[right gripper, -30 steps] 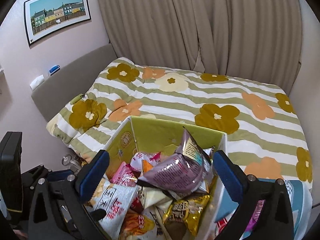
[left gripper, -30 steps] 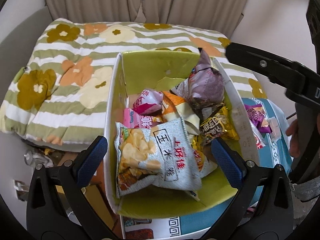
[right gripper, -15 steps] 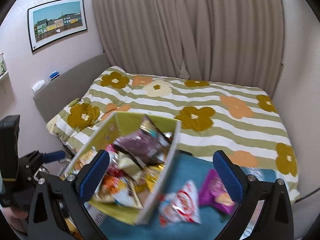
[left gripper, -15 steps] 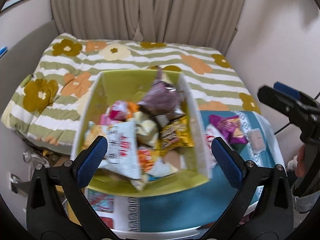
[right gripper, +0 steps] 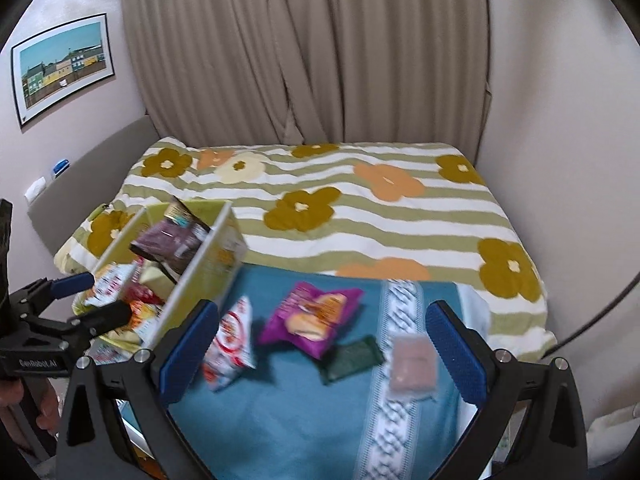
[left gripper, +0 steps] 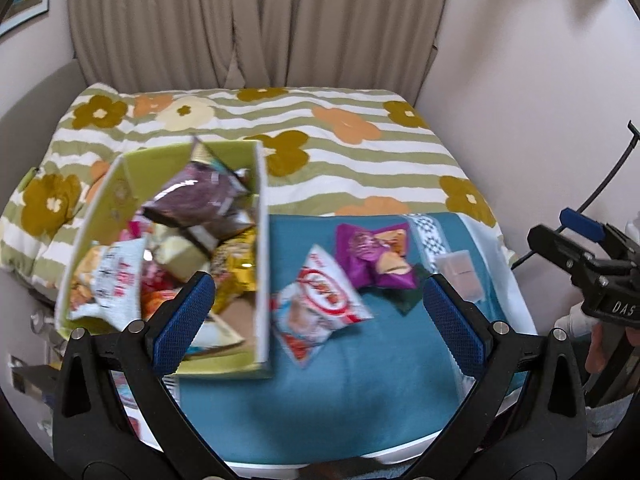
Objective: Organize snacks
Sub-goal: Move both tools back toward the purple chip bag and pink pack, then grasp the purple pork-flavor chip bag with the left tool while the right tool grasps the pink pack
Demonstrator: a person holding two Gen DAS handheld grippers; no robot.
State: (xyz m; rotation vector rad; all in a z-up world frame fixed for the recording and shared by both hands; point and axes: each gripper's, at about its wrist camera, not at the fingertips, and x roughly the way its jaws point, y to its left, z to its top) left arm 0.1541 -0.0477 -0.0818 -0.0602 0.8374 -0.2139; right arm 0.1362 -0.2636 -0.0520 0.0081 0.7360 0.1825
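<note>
A green box [left gripper: 262, 216] [right gripper: 208, 268] crammed with several snack bags stands at the left end of a teal cloth-covered table [left gripper: 332, 392] [right gripper: 288, 412]. Loose on the cloth lie a red-and-white bag [left gripper: 320, 308] [right gripper: 232, 344], a purple bag [left gripper: 374, 256] [right gripper: 312, 316], a dark green packet [right gripper: 352, 358] and a pale pink packet [left gripper: 460, 276] [right gripper: 414, 362]. My left gripper [left gripper: 318, 312] hangs open over the red-and-white bag, holding nothing. My right gripper [right gripper: 320, 344] is open above the loose snacks, also holding nothing.
A bed with a striped flower quilt [left gripper: 328, 148] [right gripper: 360, 208] runs behind the table, with curtains [right gripper: 304, 48] beyond it. A wall [left gripper: 540, 80] closes the right side. The other gripper [left gripper: 588, 256] shows at the right edge of the left wrist view.
Both grippers have swung right, away from above the box, and pulled back. The loose snacks on the teal cloth have come into view; the box now sits at the left.
</note>
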